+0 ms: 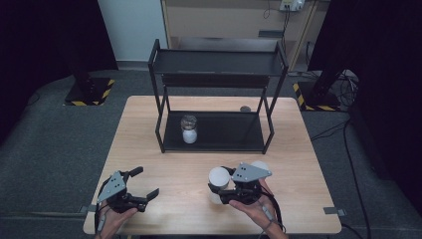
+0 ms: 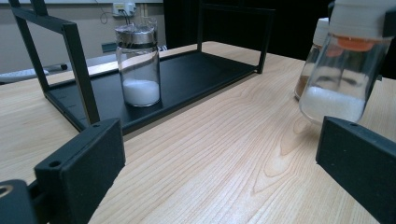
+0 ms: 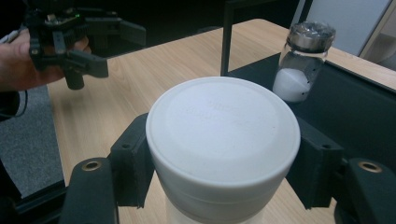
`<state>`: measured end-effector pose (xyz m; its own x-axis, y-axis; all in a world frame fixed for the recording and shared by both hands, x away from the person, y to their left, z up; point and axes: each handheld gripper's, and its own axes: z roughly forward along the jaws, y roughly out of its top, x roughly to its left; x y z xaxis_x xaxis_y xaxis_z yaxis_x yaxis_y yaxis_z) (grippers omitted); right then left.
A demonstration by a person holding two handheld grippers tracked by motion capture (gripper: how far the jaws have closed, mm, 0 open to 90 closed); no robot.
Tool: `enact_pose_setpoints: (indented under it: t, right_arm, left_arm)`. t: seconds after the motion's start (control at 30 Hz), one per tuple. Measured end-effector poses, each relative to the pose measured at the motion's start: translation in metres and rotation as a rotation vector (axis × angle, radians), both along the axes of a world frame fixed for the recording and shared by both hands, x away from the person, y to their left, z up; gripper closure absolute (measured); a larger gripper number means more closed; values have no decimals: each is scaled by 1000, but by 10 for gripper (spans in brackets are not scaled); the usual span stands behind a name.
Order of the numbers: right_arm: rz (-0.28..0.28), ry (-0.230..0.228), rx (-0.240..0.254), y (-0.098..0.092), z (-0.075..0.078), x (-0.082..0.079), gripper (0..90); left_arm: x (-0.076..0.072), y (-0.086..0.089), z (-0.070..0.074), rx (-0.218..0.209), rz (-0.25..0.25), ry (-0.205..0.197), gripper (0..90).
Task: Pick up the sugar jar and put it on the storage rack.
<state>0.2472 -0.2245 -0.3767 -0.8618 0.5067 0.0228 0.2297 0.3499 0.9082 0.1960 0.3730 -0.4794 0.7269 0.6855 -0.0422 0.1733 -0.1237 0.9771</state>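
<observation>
My right gripper [image 1: 219, 188] is shut on a white-lidded jar [image 1: 218, 177] near the table's front edge; its wide white lid [image 3: 223, 135] sits between the two black jaws. In the left gripper view this jar [image 2: 338, 74] has clear walls, an orange insert under the lid and white powder at the bottom, and it hangs slightly tilted just off the wood. My left gripper [image 1: 146, 181] rests at the front left, open, nothing between its jaws [image 2: 224, 154]; it appears as the far gripper [image 3: 84, 42] in the right gripper view.
A black two-tier rack [image 1: 217, 64] stands mid-table; a metal-capped glass jar of white powder [image 1: 189, 129] [image 2: 137, 65] [image 3: 303, 60] is on its lower shelf [image 1: 234, 132]. A second white-lidded jar [image 1: 260, 166] with brown contents [image 2: 310, 60] stands behind my right gripper.
</observation>
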Motion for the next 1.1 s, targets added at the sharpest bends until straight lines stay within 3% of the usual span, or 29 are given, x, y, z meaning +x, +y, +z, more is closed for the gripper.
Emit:
enact_pose_setpoints:
  t: [0.53,0.8,1.1]
  right_arm:
    - [-40,6,23,20,37,24,341]
    - [-43,-15,9,25,60,39,341]
    - [-98,-14,6,33,73,57,341]
  left_arm:
    - [0,0,0,-3,-2,3,0]
    - [1,1,-1,-4,-3,4,0]
    - [1,1,-1,-5,-3,4,1]
